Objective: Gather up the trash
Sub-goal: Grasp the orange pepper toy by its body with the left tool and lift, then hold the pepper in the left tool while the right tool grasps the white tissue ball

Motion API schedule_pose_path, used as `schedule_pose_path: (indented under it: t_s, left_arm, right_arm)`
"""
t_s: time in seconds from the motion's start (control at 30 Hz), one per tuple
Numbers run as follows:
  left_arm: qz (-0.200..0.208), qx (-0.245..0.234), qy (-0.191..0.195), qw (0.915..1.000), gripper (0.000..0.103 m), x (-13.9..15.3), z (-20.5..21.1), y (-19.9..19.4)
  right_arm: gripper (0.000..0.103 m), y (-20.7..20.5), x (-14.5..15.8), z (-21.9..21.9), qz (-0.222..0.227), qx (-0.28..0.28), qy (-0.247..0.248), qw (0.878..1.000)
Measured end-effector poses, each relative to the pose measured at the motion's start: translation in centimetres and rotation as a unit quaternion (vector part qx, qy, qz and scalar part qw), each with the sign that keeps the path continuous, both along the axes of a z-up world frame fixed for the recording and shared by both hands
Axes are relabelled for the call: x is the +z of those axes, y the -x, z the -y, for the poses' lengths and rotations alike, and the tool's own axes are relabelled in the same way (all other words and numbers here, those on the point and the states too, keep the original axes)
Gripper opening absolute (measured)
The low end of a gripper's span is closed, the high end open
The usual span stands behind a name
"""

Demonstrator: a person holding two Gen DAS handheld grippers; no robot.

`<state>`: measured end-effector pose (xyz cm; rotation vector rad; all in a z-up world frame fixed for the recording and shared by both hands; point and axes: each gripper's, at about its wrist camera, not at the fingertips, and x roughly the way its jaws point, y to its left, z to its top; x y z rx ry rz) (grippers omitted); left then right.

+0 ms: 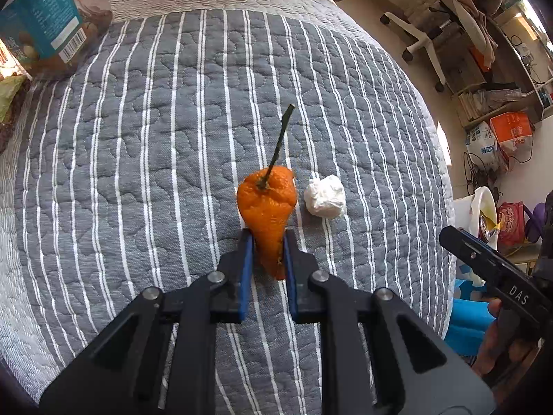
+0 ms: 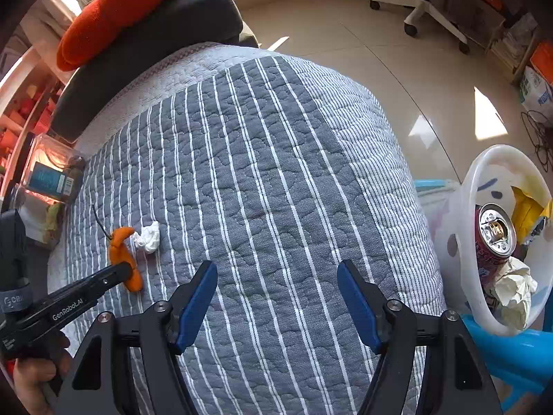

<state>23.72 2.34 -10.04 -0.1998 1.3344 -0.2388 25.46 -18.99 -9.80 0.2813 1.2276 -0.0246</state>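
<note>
An orange peel with a thin green stem lies on the grey striped quilt. My left gripper is shut on the peel's narrow lower end, both blue pads against it. A crumpled white tissue lies just right of the peel. In the right wrist view the peel and tissue show at far left with my left gripper on the peel. My right gripper is open and empty above the quilt. A white bin at right holds a can and paper.
A clear jar with a teal label stands at the quilt's far left corner. A dark cushion with a red plush lies at the far end. An office chair and bags stand on the floor to the right. A blue stool is under the bin.
</note>
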Motion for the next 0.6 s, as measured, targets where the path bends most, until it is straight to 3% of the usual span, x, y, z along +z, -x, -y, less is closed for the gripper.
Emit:
schedule_pose_path:
  t_s: [0.37, 0.6]
  left_arm:
    - [0.046, 0.005, -0.061, 0.9971, 0.018, 2.4, -4.8, 0.8]
    - [0.057, -0.004, -0.085, 0.9947, 0.018, 2.8, -6.5, 1.9]
  right_arm:
    - [0.073, -2.8, -2.2, -8.8, -0.005, 0.057, -0.025, 0.998]
    - [0.073, -3.8, -3.2, -11.6, 0.003, 0.073, -0.023, 0.997]
